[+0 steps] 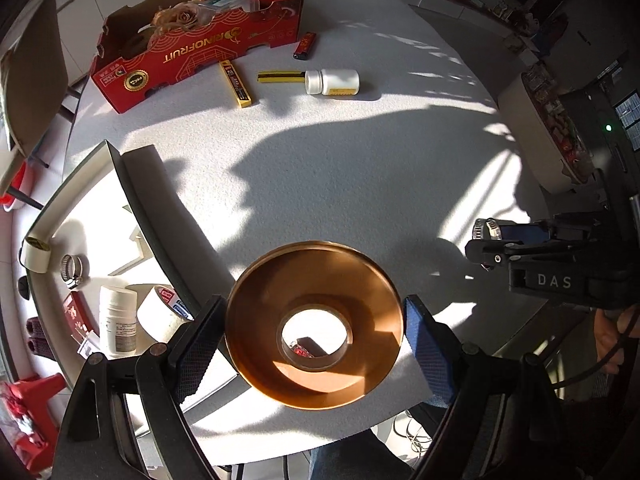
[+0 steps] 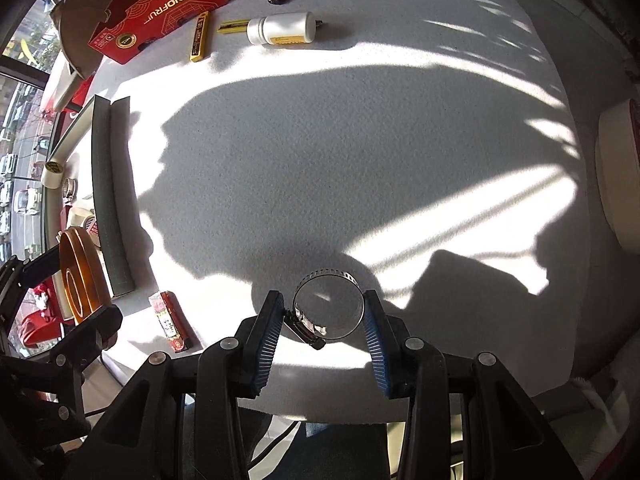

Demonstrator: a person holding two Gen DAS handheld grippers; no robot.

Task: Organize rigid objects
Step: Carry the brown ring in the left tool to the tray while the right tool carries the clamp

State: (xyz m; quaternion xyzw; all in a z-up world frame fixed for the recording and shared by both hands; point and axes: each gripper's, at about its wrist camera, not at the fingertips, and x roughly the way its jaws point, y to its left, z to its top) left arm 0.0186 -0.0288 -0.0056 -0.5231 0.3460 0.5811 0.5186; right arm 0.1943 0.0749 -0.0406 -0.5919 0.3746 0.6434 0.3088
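My left gripper (image 1: 314,334) is clamped on a wide roll of brown translucent packing tape (image 1: 314,326), its blue ribbed pads pressing the roll's outer rim at the left and right. The roll fills the lower centre of the left wrist view, lifted above the white textured tabletop (image 1: 340,152), which shows through its core.

My right gripper (image 2: 324,318) grips a round steel hose clamp (image 2: 329,306) between its blue pads at the lower centre of the right wrist view, with the clamp's screw housing against the left pad. The clamp hangs over the table.

At the lower left of the right wrist view a small red rectangular packet (image 2: 171,322) lies flat on the table. At the left edge of the left wrist view a white tray with a dark green wall (image 1: 160,216) holds a white plastic bottle (image 1: 119,322), a roll of white tape (image 1: 162,312) and a second steel hose clamp (image 1: 74,270).

Toward the top of that view lie a white pill bottle on its side (image 1: 332,82), a yellow and black flat bar (image 1: 278,76) touching its cap, a yellow rectangular case (image 1: 237,84), and a red and black lighter (image 1: 305,46). Behind them in the upper left stands a red cardboard fruit box (image 1: 192,54).
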